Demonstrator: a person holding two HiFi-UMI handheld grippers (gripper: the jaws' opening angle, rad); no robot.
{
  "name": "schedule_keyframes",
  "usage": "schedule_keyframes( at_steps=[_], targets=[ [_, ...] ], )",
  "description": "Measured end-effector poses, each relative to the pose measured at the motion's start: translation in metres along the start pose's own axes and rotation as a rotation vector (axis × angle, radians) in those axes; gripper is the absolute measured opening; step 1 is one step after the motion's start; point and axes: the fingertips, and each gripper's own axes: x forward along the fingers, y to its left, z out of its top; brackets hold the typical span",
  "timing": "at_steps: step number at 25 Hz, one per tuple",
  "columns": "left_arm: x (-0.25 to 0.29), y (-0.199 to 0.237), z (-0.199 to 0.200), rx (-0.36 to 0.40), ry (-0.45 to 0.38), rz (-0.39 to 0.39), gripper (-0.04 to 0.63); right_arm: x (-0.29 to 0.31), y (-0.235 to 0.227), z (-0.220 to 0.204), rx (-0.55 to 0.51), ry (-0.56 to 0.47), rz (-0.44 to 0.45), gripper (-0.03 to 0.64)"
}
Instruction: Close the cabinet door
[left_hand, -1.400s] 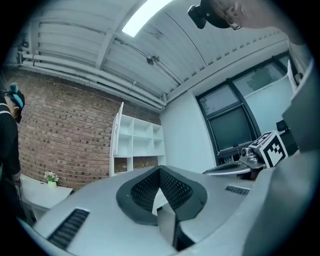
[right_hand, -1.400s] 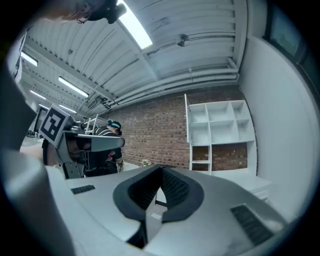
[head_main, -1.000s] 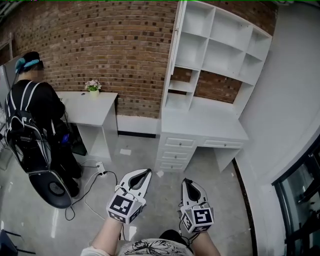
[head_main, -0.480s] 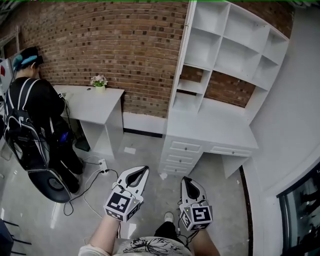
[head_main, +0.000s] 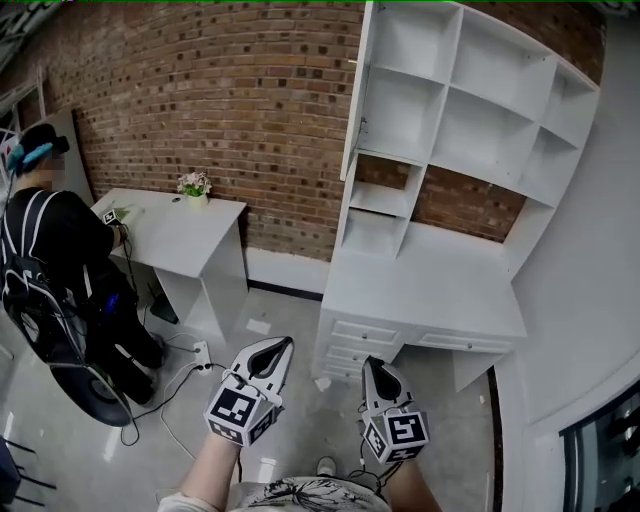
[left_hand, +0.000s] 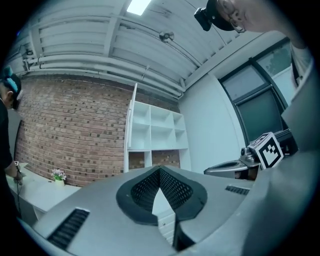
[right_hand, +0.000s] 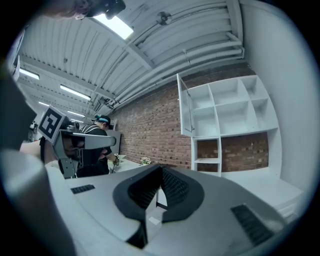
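The white shelf cabinet (head_main: 470, 110) stands on a drawer desk against the brick wall. Its narrow door (head_main: 353, 95) hangs open at the cabinet's left edge, seen edge-on; it also shows as the door (right_hand: 185, 107) in the right gripper view and as a thin door (left_hand: 131, 117) in the left gripper view. My left gripper (head_main: 283, 345) and right gripper (head_main: 372, 362) are held level and low, side by side, well short of the desk. Both are shut with nothing between the jaws, as the left gripper (left_hand: 160, 170) and right gripper (right_hand: 161, 169) show close up.
A person in black (head_main: 50, 260) stands at a second white desk (head_main: 185, 225) on the left, which carries a small flower pot (head_main: 194, 186). Cables and a power strip (head_main: 200, 352) lie on the grey floor. The drawer desk (head_main: 430, 295) juts out under the shelves; a white wall closes the right.
Both grippers and the head camera have moved forward toward the cabinet, which now looks larger and nearer. The jaws of both stayed shut. The door is still open.
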Motion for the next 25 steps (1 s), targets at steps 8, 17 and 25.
schedule_keyframes(
  at_steps=[8, 17, 25],
  targets=[
    [0.105, -0.007, 0.005, 0.06, -0.014, 0.021, 0.012, 0.051, -0.087, 0.003, -0.062, 0.013, 0.076, 0.005],
    [0.163, 0.018, -0.014, 0.032, 0.025, 0.073, 0.012, 0.104, -0.14, -0.006, -0.046, 0.035, 0.104, 0.005],
    [0.237, 0.084, -0.015, -0.002, -0.025, 0.057, 0.012, 0.184, -0.174, 0.005, -0.084, 0.011, 0.079, 0.005]
  ],
)
